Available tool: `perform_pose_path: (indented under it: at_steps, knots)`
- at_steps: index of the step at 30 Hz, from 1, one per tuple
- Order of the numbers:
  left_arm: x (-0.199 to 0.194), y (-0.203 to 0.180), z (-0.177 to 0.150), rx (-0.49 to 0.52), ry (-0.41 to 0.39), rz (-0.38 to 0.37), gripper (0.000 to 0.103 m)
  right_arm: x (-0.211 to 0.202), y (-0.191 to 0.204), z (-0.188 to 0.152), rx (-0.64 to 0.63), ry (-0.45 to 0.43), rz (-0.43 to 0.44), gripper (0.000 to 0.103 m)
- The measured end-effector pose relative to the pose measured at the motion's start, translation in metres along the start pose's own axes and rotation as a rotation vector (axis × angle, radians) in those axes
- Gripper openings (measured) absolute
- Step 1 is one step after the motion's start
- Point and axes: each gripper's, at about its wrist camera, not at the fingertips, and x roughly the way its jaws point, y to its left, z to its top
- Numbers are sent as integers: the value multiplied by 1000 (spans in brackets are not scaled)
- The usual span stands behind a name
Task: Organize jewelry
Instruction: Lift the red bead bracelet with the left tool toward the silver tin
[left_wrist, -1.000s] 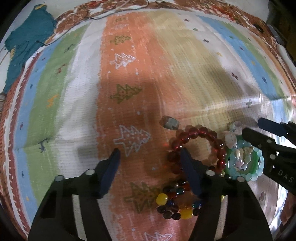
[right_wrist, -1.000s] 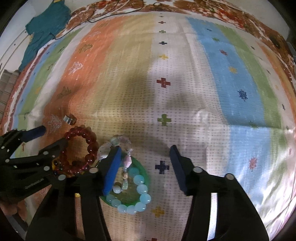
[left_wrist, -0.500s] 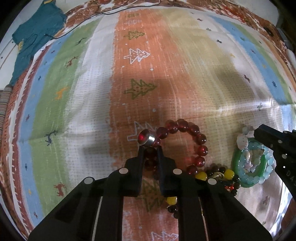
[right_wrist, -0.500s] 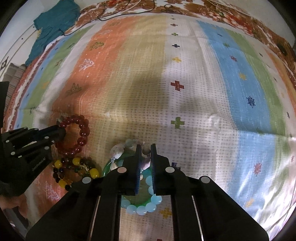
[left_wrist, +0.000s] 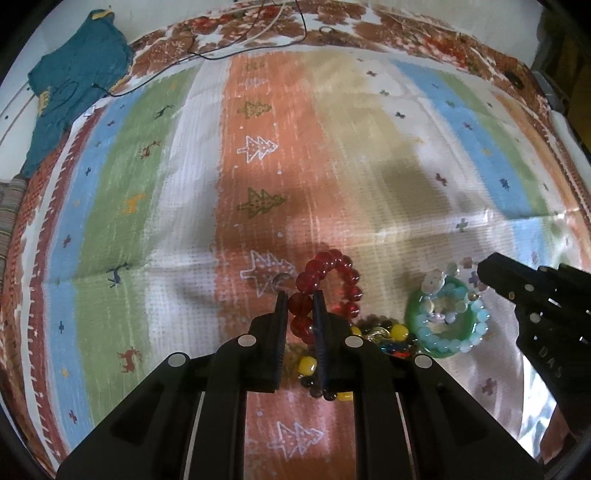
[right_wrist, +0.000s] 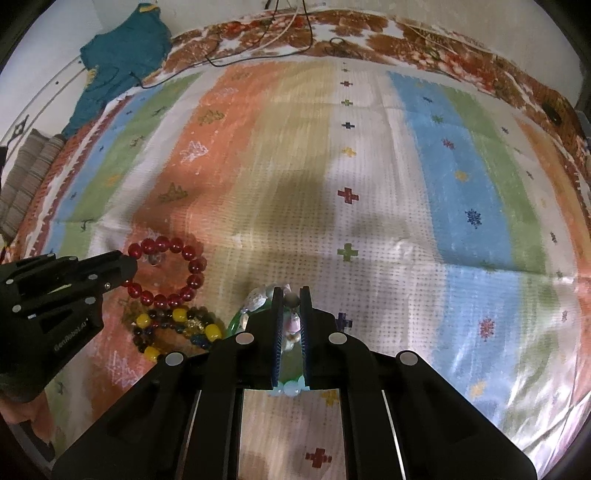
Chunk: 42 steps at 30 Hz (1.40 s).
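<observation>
My left gripper (left_wrist: 299, 295) is shut on the red bead bracelet (left_wrist: 332, 284), gripping beads at its left side; the bracelet (right_wrist: 166, 273) also shows in the right wrist view, beside the left gripper (right_wrist: 125, 264). A small silver ring (left_wrist: 279, 282) lies just left of it. A multicoloured bead bracelet (left_wrist: 384, 336) with yellow beads lies below. My right gripper (right_wrist: 291, 291) is shut on the pale shell-bead bracelet (right_wrist: 291, 323), which lies over a green bangle (left_wrist: 413, 314) and an aqua bead bracelet (left_wrist: 454, 343). The right gripper (left_wrist: 484, 266) shows at the right of the left wrist view.
Everything lies on a striped cloth (left_wrist: 184, 184) with tree and cross patterns. A teal garment (left_wrist: 74, 77) lies at the far left corner, with thin cables (left_wrist: 258, 37) along the far edge. A folded striped fabric (right_wrist: 26, 181) sits at the left edge.
Both grippers went from open to shut: the left closed on the red bracelet, the right on the pale bracelet over the green bangle. Both views have since pulled back slightly.
</observation>
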Motion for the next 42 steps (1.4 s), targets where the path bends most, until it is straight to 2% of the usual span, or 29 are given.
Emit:
perform_pose_path:
  at_steps: [7,18,32,42]
  knots:
    - [-18,0,-3,-16,-23,-11,13,-23,1,-4,-9,-42,-6,9]
    - [-54,-2,-14,-15,-76,-36,13,-65,7,-18,-45,-138,-62,9]
    - [-85,-9,-35,4,-123,-60,13,-90,18,-38,-67,-189,-124,9]
    - [-122,-21,-57,46,-191,-69,13,-112,24,-54,-84,-248,-133,9]
